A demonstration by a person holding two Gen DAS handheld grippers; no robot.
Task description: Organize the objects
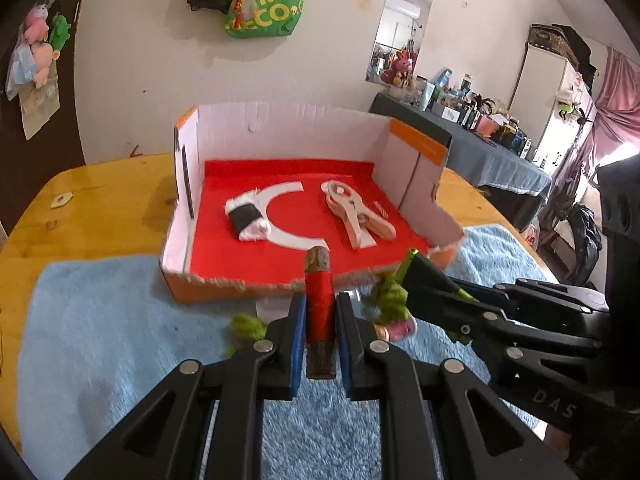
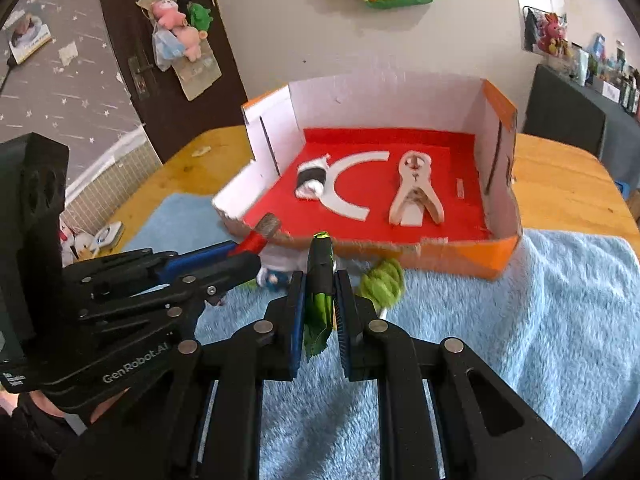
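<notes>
My left gripper (image 1: 319,312) is shut on a red thread spool (image 1: 319,300) with brown ends, held just in front of the orange cardboard box (image 1: 224,290). My right gripper (image 2: 319,292) is shut on a green foil packet (image 2: 319,280), also just before the box's torn front wall (image 2: 460,258). The box has a red floor holding a black-and-white roll (image 1: 248,222), a white curved piece (image 1: 286,216) and a wooden clamp (image 1: 356,212). Each gripper shows in the other's view, the right gripper (image 1: 412,264) and the left gripper (image 2: 256,242).
A blue fluffy towel (image 1: 100,340) covers the wooden table (image 1: 100,200) under both grippers. A green fuzzy toy (image 2: 382,280) and a small blue-white figure (image 2: 274,276) lie on the towel before the box. A cluttered side table (image 1: 500,148) stands at right.
</notes>
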